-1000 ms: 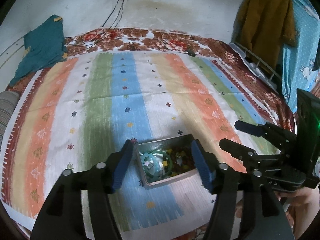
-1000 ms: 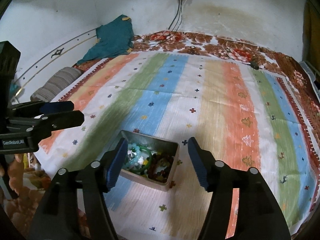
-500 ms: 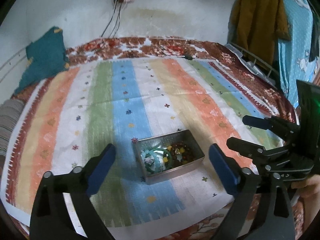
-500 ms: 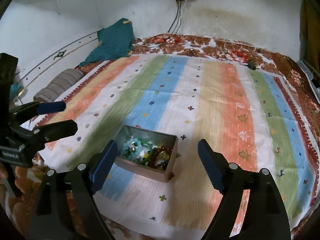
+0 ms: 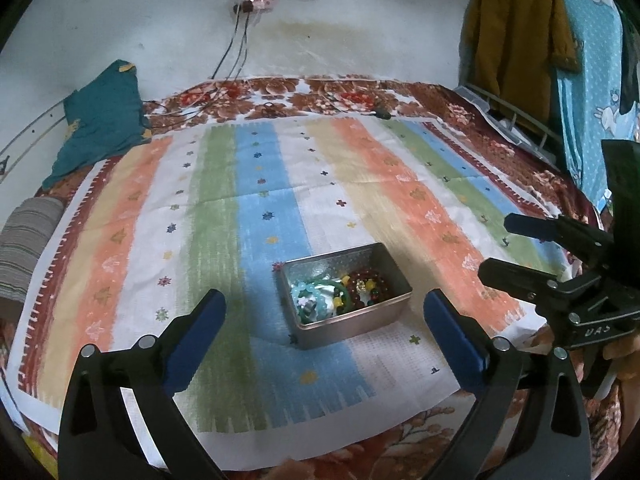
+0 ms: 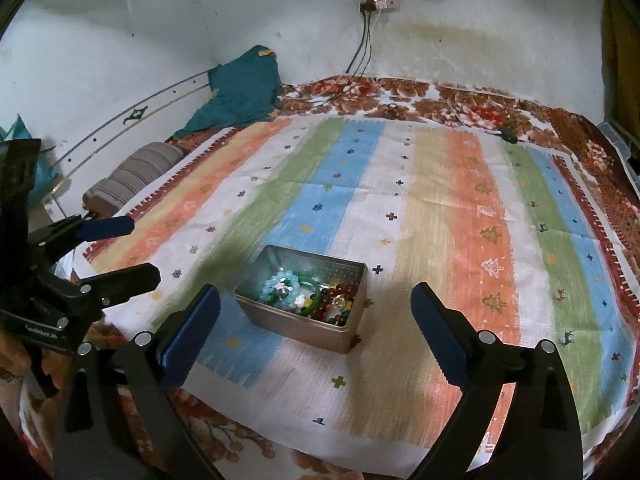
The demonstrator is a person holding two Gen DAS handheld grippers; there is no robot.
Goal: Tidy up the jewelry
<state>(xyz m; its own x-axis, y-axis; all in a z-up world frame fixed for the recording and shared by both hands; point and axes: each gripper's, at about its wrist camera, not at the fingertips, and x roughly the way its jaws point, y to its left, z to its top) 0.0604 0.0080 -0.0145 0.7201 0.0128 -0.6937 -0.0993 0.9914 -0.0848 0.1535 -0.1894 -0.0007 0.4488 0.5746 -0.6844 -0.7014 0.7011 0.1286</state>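
Left wrist view shows the tin point(image 5: 347, 294) sitting on the striped cloth point(image 5: 256, 208) that covers the bed, near its front edge. Inside lie a pale blue bead bracelet point(image 5: 308, 294), a green bangle point(image 5: 340, 290) and dark red beads point(image 5: 370, 284), all heaped together. No jewelry can be seen on the cloth outside the tin.

Both grippers hover short of the tin, touching nothing. The left gripper point(image 5: 324, 334) has its jaws wide apart and empty, framing the tin. The right gripper point(image 6: 316, 328) is the same, jaws wide apart with nothing between them.

Judging by this, the gathering part looks done: every visible piece is in the tin. What may remain is sorting the tangled pieces or closing the tin, though no lid is in sight.
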